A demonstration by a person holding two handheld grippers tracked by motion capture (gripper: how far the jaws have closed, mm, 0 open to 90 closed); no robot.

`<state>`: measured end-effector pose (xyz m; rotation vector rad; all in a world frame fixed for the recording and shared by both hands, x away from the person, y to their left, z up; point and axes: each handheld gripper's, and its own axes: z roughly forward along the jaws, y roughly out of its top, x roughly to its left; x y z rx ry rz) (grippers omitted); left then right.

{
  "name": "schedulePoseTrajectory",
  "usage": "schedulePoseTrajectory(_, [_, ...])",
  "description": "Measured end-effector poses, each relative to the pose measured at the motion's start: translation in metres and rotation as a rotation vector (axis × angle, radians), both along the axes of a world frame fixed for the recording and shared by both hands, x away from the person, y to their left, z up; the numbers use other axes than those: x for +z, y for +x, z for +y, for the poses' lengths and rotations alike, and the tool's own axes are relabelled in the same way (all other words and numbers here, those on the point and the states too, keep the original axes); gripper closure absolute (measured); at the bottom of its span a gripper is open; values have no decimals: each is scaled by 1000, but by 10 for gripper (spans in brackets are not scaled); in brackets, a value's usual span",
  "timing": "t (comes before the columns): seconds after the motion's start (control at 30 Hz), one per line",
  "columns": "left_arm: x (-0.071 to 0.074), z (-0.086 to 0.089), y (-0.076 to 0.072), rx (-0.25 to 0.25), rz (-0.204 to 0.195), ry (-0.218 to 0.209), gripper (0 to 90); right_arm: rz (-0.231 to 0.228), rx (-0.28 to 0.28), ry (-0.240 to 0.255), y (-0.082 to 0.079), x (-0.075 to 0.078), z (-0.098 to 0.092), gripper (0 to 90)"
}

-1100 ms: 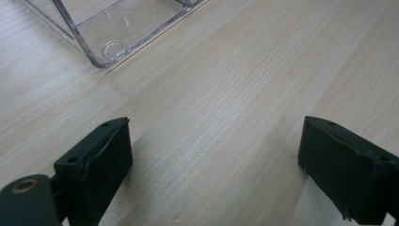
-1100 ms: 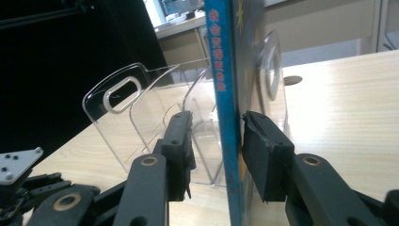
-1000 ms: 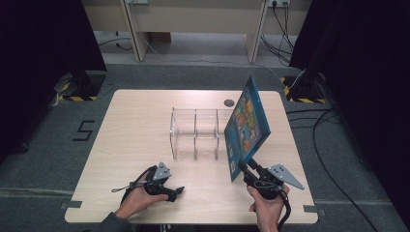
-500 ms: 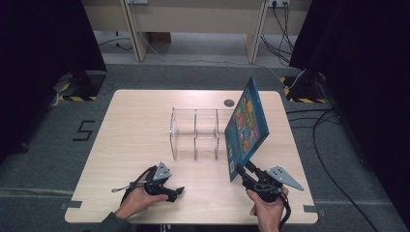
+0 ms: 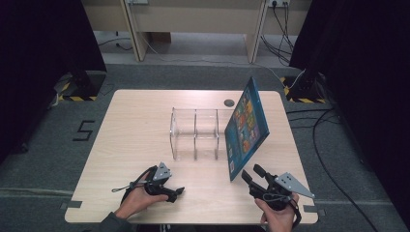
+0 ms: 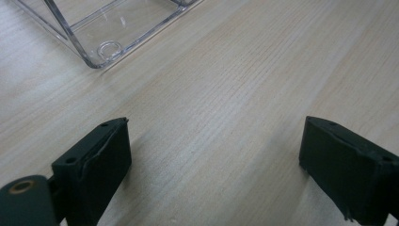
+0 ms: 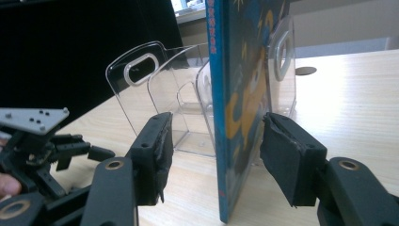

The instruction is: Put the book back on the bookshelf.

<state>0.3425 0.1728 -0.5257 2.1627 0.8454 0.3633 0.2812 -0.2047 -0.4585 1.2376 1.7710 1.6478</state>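
Note:
A blue picture book (image 5: 246,128) stands on edge, tilted, with its far end in the right slot of a clear acrylic rack (image 5: 196,133). My right gripper (image 5: 252,172) sits at the book's near lower corner. Its jaws have just been opening. In the right gripper view the book (image 7: 240,94) is between the jaws of the right gripper (image 7: 216,127), and a gap shows between the left pad (image 7: 157,150) and the spine. My left gripper (image 5: 176,194) rests on the table at the front left, open and empty. The left gripper (image 6: 214,150) view has bare wood between the jaws and the rack's corner (image 6: 94,28) beyond.
The light wooden table (image 5: 135,125) has a round dark grommet (image 5: 228,102) behind the rack. The rack's left and middle slots hold nothing. Dark curtains flank the table, and cables (image 5: 329,145) lie on the floor at the right.
The right gripper's jaws have spread apart at the book's near corner and the hand has shifted slightly. The book still stands in the rack. The left hand has kept still.

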Motion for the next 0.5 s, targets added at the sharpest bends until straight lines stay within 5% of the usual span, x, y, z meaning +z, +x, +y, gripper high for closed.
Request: schedulePoseTrajectory(0.5, [0,0,0,-5,2,6,76,5,-30,-49,-7,-6,-26,419])
